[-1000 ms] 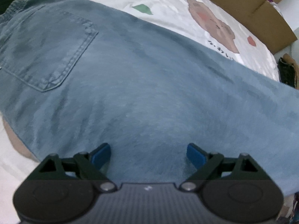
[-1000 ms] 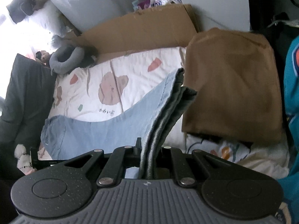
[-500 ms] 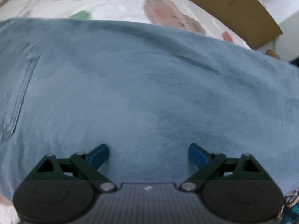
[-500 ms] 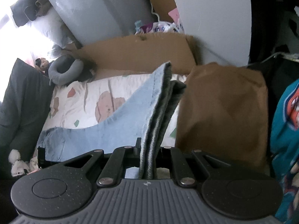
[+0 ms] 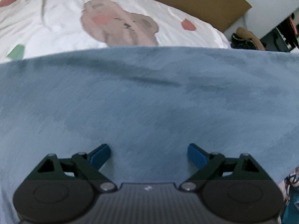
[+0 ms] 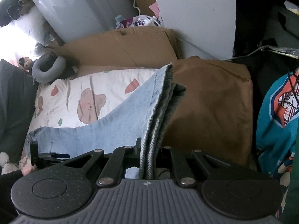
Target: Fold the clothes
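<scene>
While my right gripper [image 6: 147, 160] clamps the jeans [image 5: 149, 102] hem, their length runs crosswise under my left gripper [image 5: 148, 155], jaws closing, nothing pinched.

— What is the left gripper [image 5: 148, 154] doing?
— Angling downward, its blue pads [image 5: 99, 154] spread wide and closing in slightly, pressing on nothing.
— And the right gripper [image 6: 148, 149]?
— Tilting down too, clamping tight on the jeans' [image 6: 130, 119] bunched edge.
</scene>
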